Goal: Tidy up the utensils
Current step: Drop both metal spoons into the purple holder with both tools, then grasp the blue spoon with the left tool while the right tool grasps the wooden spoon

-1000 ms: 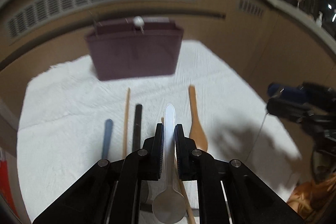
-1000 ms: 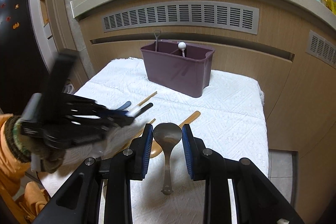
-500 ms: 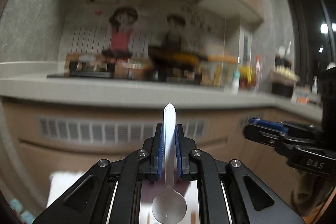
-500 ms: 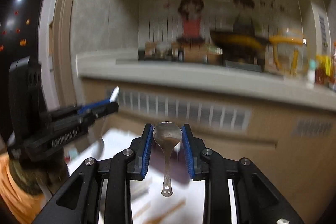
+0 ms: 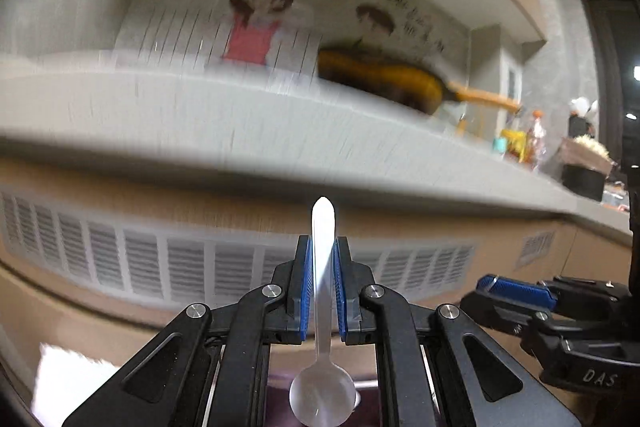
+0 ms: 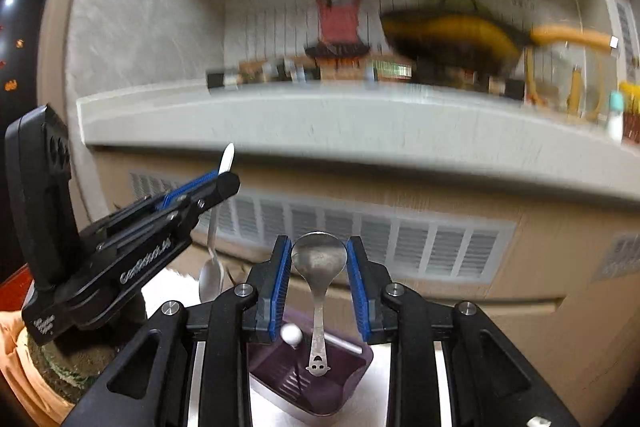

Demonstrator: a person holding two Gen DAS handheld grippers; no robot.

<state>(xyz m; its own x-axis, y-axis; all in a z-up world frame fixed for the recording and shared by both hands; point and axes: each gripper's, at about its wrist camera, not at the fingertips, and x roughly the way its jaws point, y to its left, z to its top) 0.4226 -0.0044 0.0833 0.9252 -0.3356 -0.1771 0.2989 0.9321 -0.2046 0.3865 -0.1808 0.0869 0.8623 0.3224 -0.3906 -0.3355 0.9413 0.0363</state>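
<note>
Both hands have risen from the white cloth since a second ago, carrying their spoons up to the level of the kitchen counter, and the background has smeared with the motion. The left gripper [image 5: 320, 263] is clamped on the flat handle of a pale spoon [image 5: 322, 307]; the handle tip points forward and up past the blue pads [image 5: 305, 279], while the bowl hangs back toward the camera, so the long axis runs along the fingers. From the right wrist view the same spoon stands steeply, tip up and bowl down, left of the purple utensil caddy [image 6: 320, 383].

The right gripper [image 6: 319, 267] squeezes the round bowl of a metal spoon [image 6: 319, 291] between its pads. This spoon's long axis also follows the fingers, bowl foremost and raised, the cut-out handle end hanging back directly above the caddy.

The caddy sits low in the right wrist view on the white cloth [image 6: 176, 287], holding a white ball-topped utensil [image 6: 292, 335]. Behind the caddy runs a cabinet front with a slatted vent [image 6: 360, 235], topped by the grey counter [image 6: 320, 123]; farther back, blurred, are a yellow-and-black pan [image 6: 448, 39] and a cartoon wall picture [image 6: 340, 7]. An orange sleeve [image 6: 24, 379] shows beneath the left gripper.
</note>
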